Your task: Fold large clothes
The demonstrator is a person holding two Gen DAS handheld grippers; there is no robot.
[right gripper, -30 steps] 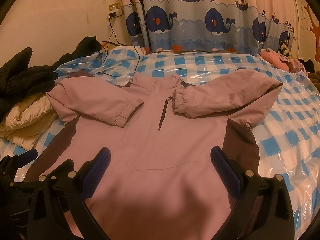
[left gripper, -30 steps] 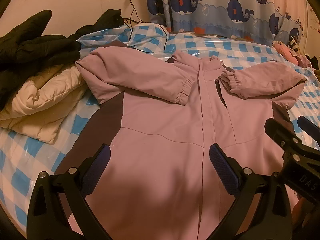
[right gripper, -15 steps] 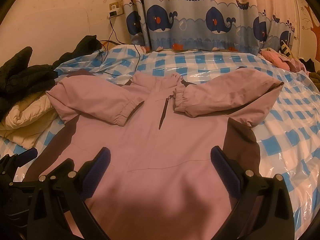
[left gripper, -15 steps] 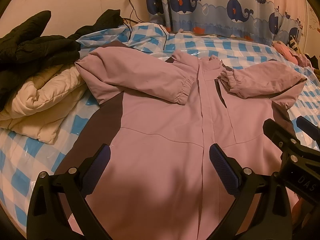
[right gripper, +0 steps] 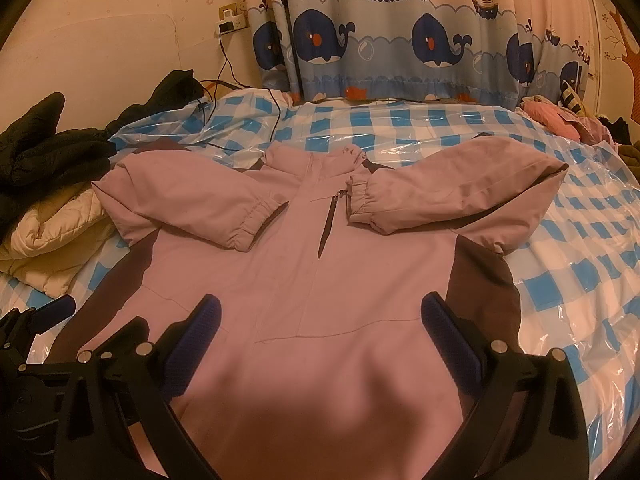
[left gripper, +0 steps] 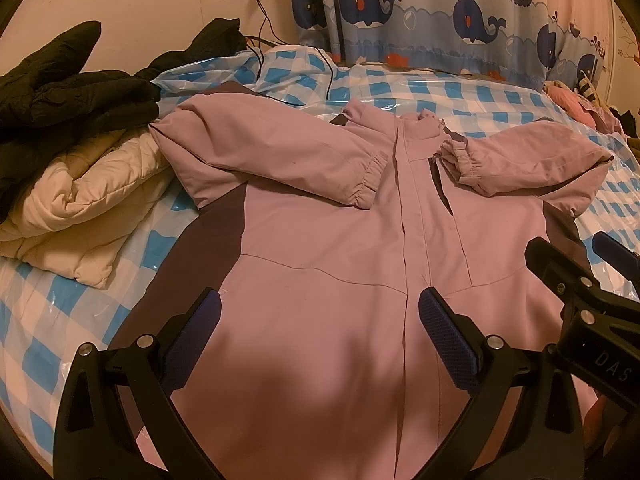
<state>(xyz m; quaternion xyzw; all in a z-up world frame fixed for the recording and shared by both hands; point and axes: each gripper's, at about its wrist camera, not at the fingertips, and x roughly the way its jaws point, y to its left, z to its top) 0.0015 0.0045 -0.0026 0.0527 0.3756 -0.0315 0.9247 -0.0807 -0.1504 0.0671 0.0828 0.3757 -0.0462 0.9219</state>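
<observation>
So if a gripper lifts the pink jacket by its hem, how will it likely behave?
The pink jacket is probably floppy: it lies flat, sleeves folded across the chest, so it should drape and sag. It may slide easily, since it rests on glossy plastic sheeting. Its puffed sleeves suggest some bulk.

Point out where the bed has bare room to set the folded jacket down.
Bare checkered cover runs between the pink jacket and the whale curtain, and along the jacket's right side. The left is crowded: a cream quilt under black coats.
</observation>
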